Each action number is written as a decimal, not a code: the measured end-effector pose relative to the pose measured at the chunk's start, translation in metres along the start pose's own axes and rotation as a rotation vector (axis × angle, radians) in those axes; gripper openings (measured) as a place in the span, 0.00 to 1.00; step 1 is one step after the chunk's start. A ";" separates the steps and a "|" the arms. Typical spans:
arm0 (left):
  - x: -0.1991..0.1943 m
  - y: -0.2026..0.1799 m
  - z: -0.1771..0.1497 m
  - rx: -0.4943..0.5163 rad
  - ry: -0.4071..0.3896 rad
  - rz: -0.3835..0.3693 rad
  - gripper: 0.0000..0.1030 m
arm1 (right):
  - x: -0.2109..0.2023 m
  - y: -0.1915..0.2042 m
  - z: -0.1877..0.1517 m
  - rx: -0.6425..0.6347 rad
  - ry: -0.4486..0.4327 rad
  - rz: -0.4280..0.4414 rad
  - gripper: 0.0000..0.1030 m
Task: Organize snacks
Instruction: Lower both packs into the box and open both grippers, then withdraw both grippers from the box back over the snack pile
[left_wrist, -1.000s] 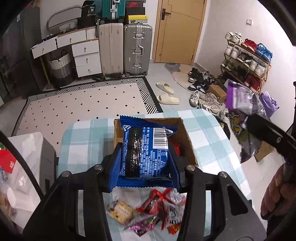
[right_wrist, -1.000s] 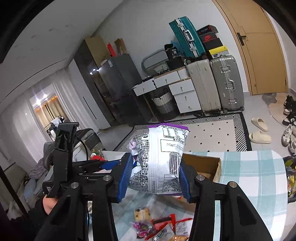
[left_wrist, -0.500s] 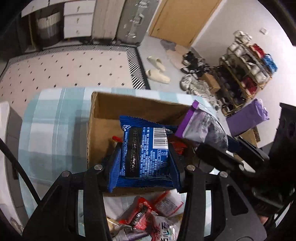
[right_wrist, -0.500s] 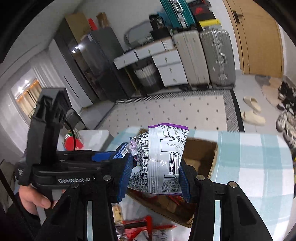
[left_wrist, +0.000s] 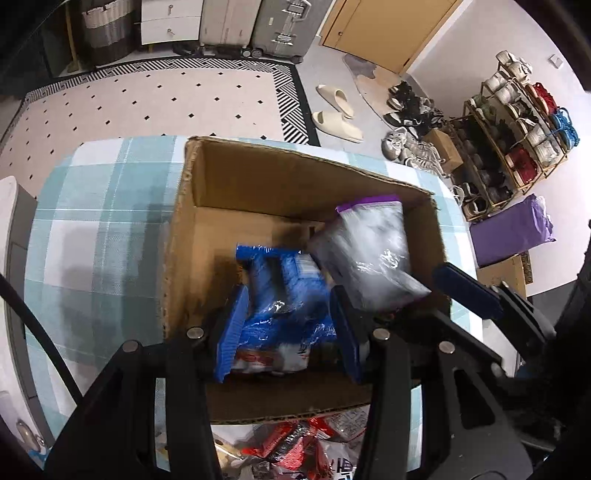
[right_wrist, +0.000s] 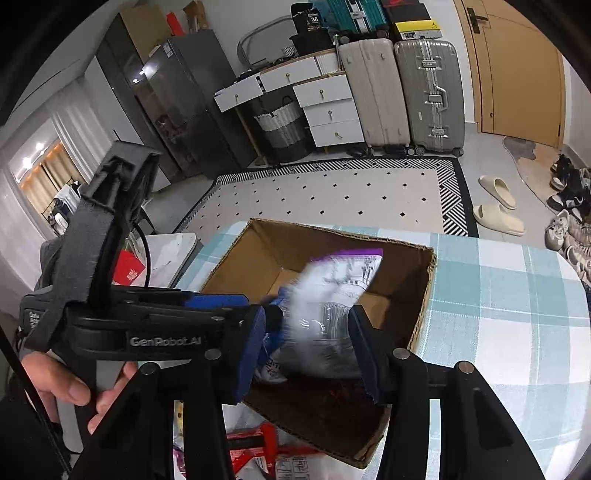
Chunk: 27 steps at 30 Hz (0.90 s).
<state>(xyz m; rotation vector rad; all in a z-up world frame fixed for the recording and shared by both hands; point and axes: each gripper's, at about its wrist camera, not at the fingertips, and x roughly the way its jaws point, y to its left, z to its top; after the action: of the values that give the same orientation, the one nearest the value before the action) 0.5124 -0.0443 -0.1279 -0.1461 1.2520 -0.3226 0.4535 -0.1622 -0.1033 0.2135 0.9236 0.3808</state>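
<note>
Teal-and-white checked cloth covers the table (left_wrist: 96, 221), on which an open brown cardboard box (left_wrist: 295, 177) is set, with a heap of small red and white snack wrappers (left_wrist: 295, 448) lying just in front of its near wall. Over the box interior the left gripper (left_wrist: 288, 328) is seen with its blue-padded jaws parted around a blurred blue foil snack packet (left_wrist: 286, 295); whether the pads press it cannot be told. Beside it the right gripper (right_wrist: 306, 350) is spread wide, and a blurred silver snack bag with a purple top edge (right_wrist: 332, 291) sits loose between the fingers, inside the box and touching the blue packet. Beyond the table, a patterned rug (right_wrist: 332, 188) and two upright suitcases (right_wrist: 402, 92) are visible.
</note>
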 end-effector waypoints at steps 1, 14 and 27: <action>0.003 0.002 0.001 -0.006 0.000 -0.002 0.42 | -0.001 -0.001 0.000 0.003 0.000 0.012 0.50; -0.084 -0.014 -0.037 0.053 -0.255 0.078 0.77 | -0.056 0.008 -0.018 -0.033 -0.116 0.014 0.74; -0.174 -0.040 -0.110 0.196 -0.565 0.263 0.84 | -0.137 0.038 -0.054 -0.041 -0.322 0.035 0.96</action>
<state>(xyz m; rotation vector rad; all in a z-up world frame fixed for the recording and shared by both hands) 0.3533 -0.0192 0.0070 0.0937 0.6640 -0.1563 0.3267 -0.1824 -0.0210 0.2452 0.5951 0.3843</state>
